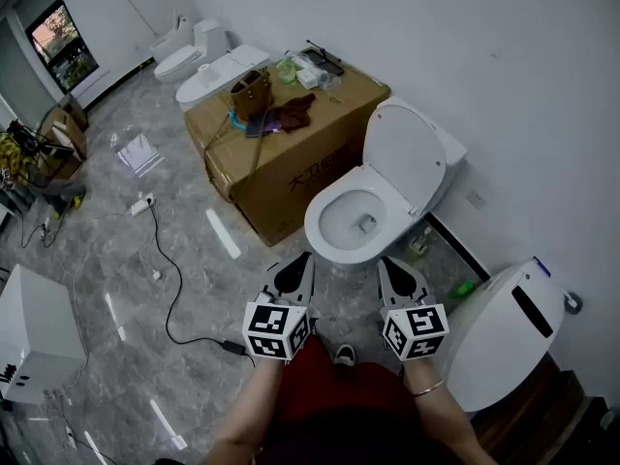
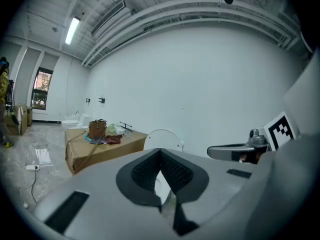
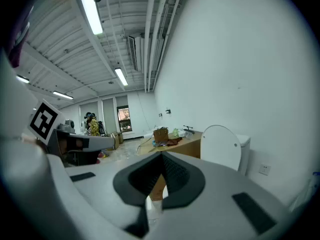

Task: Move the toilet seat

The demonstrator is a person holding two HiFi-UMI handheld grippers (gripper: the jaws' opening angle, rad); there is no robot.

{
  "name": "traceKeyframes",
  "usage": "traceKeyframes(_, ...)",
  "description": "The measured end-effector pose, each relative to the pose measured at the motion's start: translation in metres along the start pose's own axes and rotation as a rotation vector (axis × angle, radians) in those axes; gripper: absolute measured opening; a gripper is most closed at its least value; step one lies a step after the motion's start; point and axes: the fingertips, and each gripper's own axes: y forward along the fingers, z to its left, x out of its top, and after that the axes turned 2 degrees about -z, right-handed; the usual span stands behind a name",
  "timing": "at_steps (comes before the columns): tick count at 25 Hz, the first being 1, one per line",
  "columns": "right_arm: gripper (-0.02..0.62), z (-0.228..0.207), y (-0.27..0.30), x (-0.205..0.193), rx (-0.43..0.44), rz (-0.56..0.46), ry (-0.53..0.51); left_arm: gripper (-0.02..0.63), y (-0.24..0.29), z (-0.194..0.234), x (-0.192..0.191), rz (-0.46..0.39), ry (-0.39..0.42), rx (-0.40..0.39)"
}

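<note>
Shut left tongs (image 2: 160, 154); ceiling lamp (image 2: 73, 30) escapes head view.

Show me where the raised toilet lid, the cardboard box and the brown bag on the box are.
toilet lid (image 1: 405, 153): head view, middle of its inner face.
cardboard box (image 1: 291, 177): head view, its printed side wall.
brown bag (image 1: 252, 93): head view, its body.

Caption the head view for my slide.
Shut and empty, left gripper and right gripper face the toilet, lid raised, beside a cardboard box.
</note>
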Motion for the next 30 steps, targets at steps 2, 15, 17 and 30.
traceKeyframes(2, 0.015, 0.001, -0.001, 0.000, 0.002, 0.002, -0.002, 0.026, -0.002, 0.000, 0.001, -0.001, 0.001, 0.000)
traceKeyframes(15, 0.015, -0.016, 0.000, -0.011, -0.052, 0.037, 0.037, 0.026, -0.001, 0.003, -0.003, 0.014, 0.004, 0.027)
traceKeyframes(17, 0.017, -0.020, 0.002, -0.013, -0.060, 0.042, 0.044, 0.026, 0.003, 0.006, -0.005, 0.020, 0.001, 0.031)
traceKeyframes(30, 0.017, -0.053, 0.052, -0.016, -0.116, 0.048, 0.094, 0.026, 0.066, 0.045, -0.007, 0.058, 0.003, 0.010)
